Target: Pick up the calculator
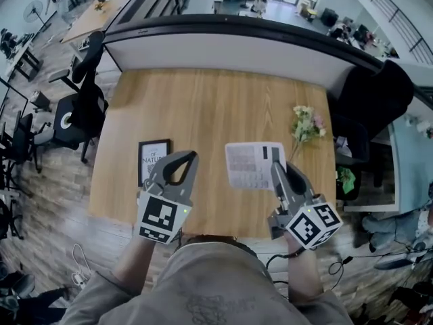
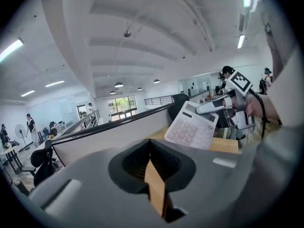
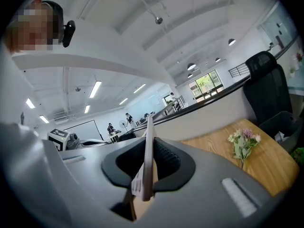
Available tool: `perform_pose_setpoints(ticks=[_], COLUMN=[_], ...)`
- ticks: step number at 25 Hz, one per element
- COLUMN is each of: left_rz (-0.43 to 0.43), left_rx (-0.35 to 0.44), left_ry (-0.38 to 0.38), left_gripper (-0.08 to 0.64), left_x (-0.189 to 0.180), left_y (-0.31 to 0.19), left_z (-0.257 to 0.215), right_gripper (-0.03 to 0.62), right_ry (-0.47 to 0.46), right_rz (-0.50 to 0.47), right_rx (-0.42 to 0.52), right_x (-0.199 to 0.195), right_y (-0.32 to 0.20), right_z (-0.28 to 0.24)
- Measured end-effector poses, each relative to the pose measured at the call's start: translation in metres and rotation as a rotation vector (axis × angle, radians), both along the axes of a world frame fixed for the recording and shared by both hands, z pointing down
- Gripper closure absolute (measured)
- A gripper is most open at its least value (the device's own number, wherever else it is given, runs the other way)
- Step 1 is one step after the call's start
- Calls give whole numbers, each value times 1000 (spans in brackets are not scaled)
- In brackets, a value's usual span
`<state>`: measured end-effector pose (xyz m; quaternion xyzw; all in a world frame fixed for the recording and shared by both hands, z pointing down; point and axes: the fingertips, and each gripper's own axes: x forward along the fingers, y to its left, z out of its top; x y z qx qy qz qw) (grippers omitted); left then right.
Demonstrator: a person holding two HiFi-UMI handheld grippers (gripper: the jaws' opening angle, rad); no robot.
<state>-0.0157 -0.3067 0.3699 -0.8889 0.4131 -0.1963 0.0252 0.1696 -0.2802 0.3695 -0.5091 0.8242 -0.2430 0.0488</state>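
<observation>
The white calculator (image 1: pixel 252 165) is lifted off the wooden table (image 1: pixel 203 107), tilted with its keys facing up. My right gripper (image 1: pixel 277 169) is shut on its right edge. In the right gripper view the calculator (image 3: pixel 148 161) stands edge-on between the jaws of the right gripper (image 3: pixel 149 141). In the left gripper view the calculator (image 2: pixel 192 126) hangs in the air, held by the right gripper (image 2: pixel 213 109). My left gripper (image 1: pixel 191 156) hovers to the calculator's left with its fingertips together and nothing between them; its jaws (image 2: pixel 151 151) also meet in its own view.
A black picture frame (image 1: pixel 153 160) lies on the table beside the left gripper. A small bunch of flowers (image 1: pixel 306 126) lies at the table's right side. A grey partition (image 1: pixel 230 46) runs along the far edge. Black office chairs (image 1: pixel 81 107) stand left and right.
</observation>
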Motion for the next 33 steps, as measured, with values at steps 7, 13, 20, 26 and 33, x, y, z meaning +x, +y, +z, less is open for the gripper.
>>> perform_pose_setpoints(ticks=[7, 13, 20, 26, 33], left_rz=[10, 3, 1, -5, 3], left_rx=[19, 45, 26, 26, 16], left_ry=[9, 52, 50, 59, 41], left_gripper=[558, 558, 558, 558, 558], left_x=[-6, -15, -15, -16, -14], left_y=[17, 31, 34, 37, 39], left_z=[-15, -20, -15, -17, -14], right_gripper=[535, 535, 535, 535, 535], right_ry=[32, 82, 84, 99, 99], right_rz=[-22, -64, -83, -91, -90], right_rx=[67, 38, 10, 7, 8], right_x=[-11, -30, -36, -35, -33], right_y=[20, 39, 40, 42, 42], right_z=[-30, -21, -11, -13, -14])
